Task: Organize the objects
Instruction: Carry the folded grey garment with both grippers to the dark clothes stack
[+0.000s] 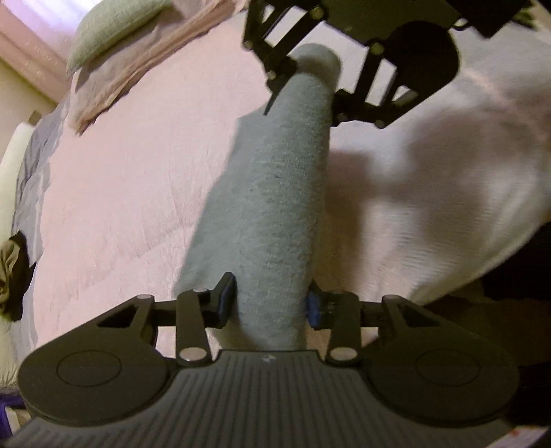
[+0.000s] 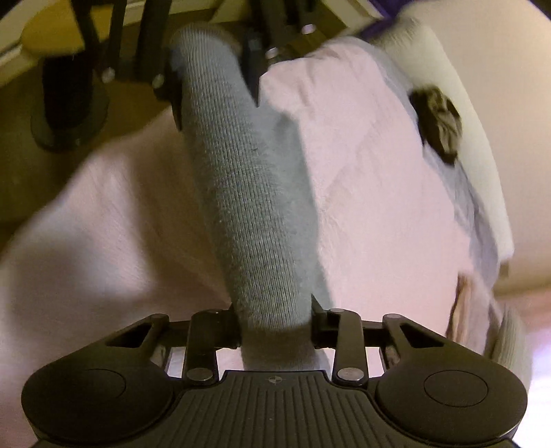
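Observation:
A grey-green knitted sock (image 1: 275,193) is stretched taut between both grippers above a pink bedspread (image 1: 120,193). My left gripper (image 1: 270,303) is shut on its near end in the left wrist view, while my right gripper (image 1: 303,89) clamps the far end at the top. In the right wrist view the same sock (image 2: 251,193) runs away from my right gripper (image 2: 275,327), shut on it, to my left gripper (image 2: 213,89) at the top. Part of the sock hangs down as a flat flap along its side.
A green pillow (image 1: 113,27) and folded beige cloth (image 1: 137,69) lie at the bed's far end. A dark crumpled item (image 2: 439,120) sits near the bed's white edge (image 2: 475,144). A black stand (image 2: 69,103) rests on the wooden floor beside the bed.

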Available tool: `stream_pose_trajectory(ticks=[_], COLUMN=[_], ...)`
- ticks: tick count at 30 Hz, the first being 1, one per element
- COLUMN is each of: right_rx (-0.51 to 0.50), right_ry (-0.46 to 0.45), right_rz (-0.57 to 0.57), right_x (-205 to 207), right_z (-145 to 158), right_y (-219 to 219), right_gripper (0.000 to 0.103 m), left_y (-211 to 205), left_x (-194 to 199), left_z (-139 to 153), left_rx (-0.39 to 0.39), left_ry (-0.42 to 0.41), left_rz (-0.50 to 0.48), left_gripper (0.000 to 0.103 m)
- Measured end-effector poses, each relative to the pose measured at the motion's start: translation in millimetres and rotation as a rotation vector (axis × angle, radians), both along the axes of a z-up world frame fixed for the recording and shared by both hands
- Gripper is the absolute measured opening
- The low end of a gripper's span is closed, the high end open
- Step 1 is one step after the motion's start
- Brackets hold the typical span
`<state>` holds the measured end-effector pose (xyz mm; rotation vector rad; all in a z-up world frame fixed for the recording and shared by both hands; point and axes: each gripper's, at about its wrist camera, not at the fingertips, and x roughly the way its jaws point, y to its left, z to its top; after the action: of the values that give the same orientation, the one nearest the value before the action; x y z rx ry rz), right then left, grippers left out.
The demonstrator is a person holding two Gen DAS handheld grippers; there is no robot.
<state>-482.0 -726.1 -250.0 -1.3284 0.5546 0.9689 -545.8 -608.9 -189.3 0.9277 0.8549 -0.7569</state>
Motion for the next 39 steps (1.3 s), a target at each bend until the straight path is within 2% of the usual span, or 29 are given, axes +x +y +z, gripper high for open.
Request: stream_pose_trajectory(ticks=[6,9,14,17,21,28,34,39], right_rx=[-0.024,-0.022,0.002,0.013,0.016,0.020,0.030,0.043], right_ry=[0.141,0.175,0.137,0.102,0.062,0.080,0.111,0.125], right_rz=[-0.203,-0.338,-0.607,-0.755,-0.898,-1.005,-0.984,-0.952], right_x=[-51,-72,-103,-117,-129,-143,-132,-118], right_z=[42,62,118,149,184,213,219,209], right_y=[2,-1,-31,-56,-92,-164,-228,-266], right_gripper=[0.031,0.030,0.030,0.030,0.030,0.030,0.030,0.030], left_y=[5,-2,-33,-71,-121,-209,-269,-305], left_x=[-32,-45,-56,-65,-77,-91,-84,-76], left_z=[29,43,81,111,139,157,158,160], left_rx=[-0.007,-0.005,-0.044,-0.058,-0.069,-0.060,-0.038,-0.019], left_ry=[0.129,0.134,0.094,0.042,0.015,0.048,0.079,0.083], left_rz=[-0.212,-0.346,-0.594,-0.760,-0.903,-1.022,-1.008,-0.978], left_gripper=[0.032,0.031,0.031,0.031,0.031,0.031,0.031,0.031])
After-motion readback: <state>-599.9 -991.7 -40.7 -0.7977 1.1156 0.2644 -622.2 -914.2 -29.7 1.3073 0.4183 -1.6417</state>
